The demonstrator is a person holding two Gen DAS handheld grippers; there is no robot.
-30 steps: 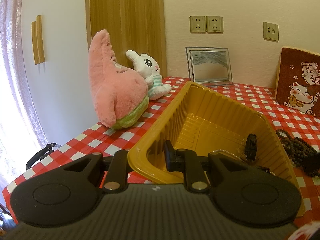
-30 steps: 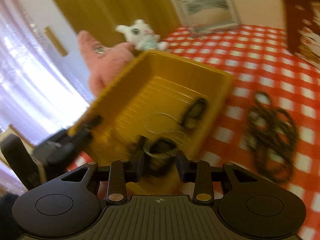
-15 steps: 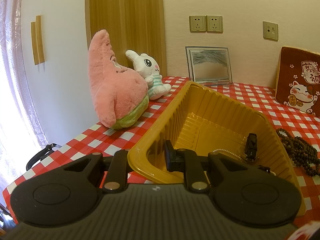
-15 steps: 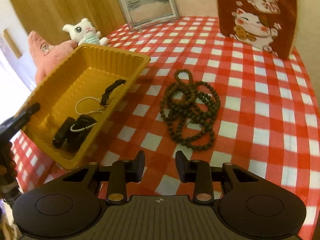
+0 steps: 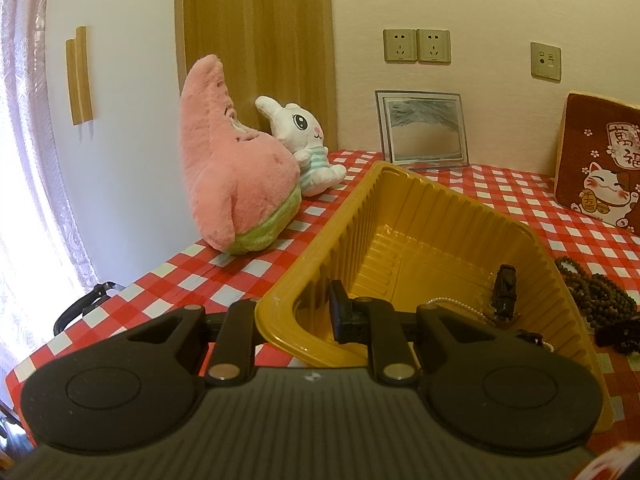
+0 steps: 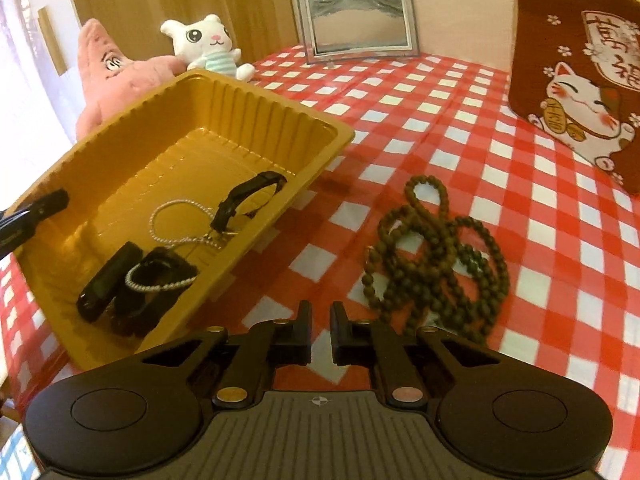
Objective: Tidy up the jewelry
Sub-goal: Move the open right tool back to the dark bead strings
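The yellow tray (image 5: 460, 196) sits tilted on the checked tablecloth. My left gripper (image 5: 292, 304) is shut on its near rim, one finger outside and one finger (image 6: 36, 212) inside. In the tray (image 6: 264, 92) lie a black strap (image 6: 248, 196), a silver chain (image 6: 176, 220) and black bracelets (image 6: 132, 288) with a pearl bracelet (image 6: 160, 280) on top. A heap of brown prayer beads (image 6: 436, 256) lies on the cloth right of the tray. My right gripper (image 6: 320, 312) hovers low just left of the beads, its jaws closing to a narrow gap with nothing between them.
A pink starfish plush (image 5: 232, 184) and a white bunny plush (image 5: 304, 144) stand at the back left near the table's left edge. A framed picture (image 6: 356, 20) leans on the wall. A red lucky-cat cushion (image 6: 580, 64) stands at the back right.
My right gripper swung from over the tray, where it held a black bracelet, to the cloth beside the beads and sank. The bracelet now lies in the tray. Its jaws narrowed. The left gripper stayed still.
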